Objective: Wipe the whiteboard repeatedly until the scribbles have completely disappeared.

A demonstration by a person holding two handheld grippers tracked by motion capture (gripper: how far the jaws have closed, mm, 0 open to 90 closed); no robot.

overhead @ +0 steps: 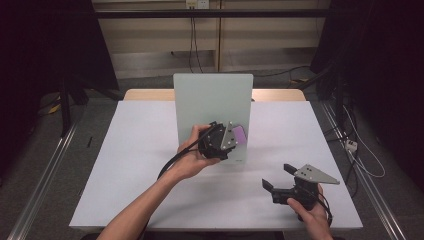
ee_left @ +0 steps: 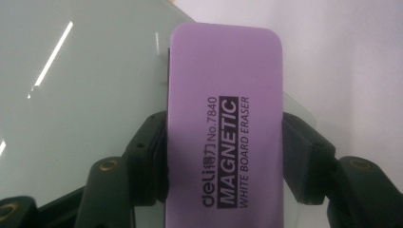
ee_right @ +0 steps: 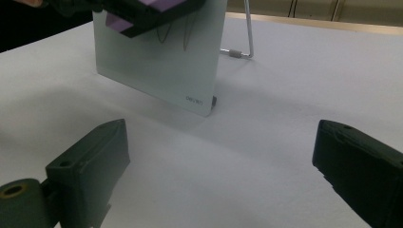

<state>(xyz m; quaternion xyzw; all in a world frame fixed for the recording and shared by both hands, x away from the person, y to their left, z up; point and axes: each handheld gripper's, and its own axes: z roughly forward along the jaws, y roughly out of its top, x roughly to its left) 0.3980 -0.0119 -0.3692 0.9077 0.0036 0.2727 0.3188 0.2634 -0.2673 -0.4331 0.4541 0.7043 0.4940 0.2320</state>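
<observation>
The left gripper (overhead: 231, 134) is up at the board (overhead: 212, 100), its fingers (ee_left: 147, 156) pinching the purple eraser (ee_left: 223, 133) by its long sides — the label reads "magnetic white board eraser". In the high view the eraser (overhead: 240, 134) sits over the lower right part of the board's face; whether its pad is pressed flat on the glass or just off it I cannot tell. From the right gripper view, pen strokes (ee_right: 178, 28) show on the board just below the eraser (ee_right: 157, 7), so the step in hand looks like wiping them off. The next move would call for keeping the pad flat to the surface and sweeping down across the strokes without shoving the board back on its wire stand (ee_right: 242, 47). Further right, the right gripper (overhead: 280, 177) rests low over the table (overhead: 130, 165), well apart from the board, fingers (ee_right: 95, 156) spread wide and holding nothing — free to steady the board if it tips
</observation>
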